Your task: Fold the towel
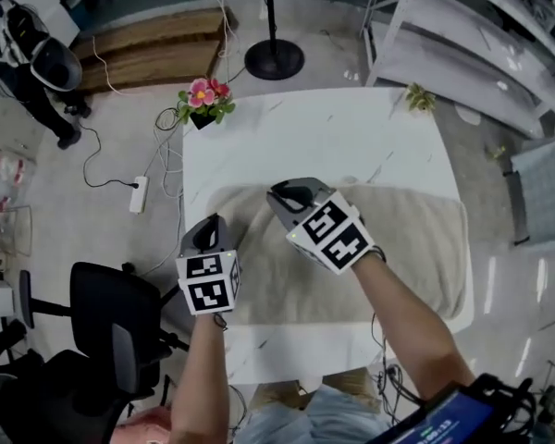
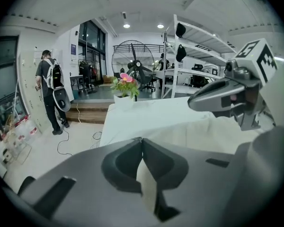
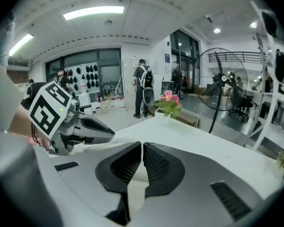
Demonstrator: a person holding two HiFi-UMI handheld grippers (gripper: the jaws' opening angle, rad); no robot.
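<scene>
From where I stand, the fold is only just starting. The towel (image 1: 416, 239) lies flat and spread on the white table (image 1: 314, 137), covering the half nearest the person, from about 9 o'clock round to 3 o'clock. Both tools are at its 9 o'clock end.

The left gripper (image 1: 209, 229) has its fingers pressed together on the near corner of that end, and a strip of beige cloth shows pinched between them. The right gripper (image 1: 279, 196) is on the far edge close to the same end. Its fingers are all but closed, with pale cloth showing between the pads, so I take it to be nipping the towel too.

To my eye the next move is to lift that short end and carry it across towards 3 o'clock. Both grippers would need to rise together and stay level with each other so the edges land square.

There is good room for that. The far half of the table is bare except for the flowers (image 1: 203, 100) at the 11 o'clock corner and a small sprig (image 1: 419, 97) at 1 o'clock. Neither is in the way.

The tight spot is at 3 o'clock, where the towel's end already lies just beside the table's edge. A long carry could drop cloth over the side. The office chair (image 1: 111, 313) stands off the table at 8 o'clock, clear of the elbows.
</scene>
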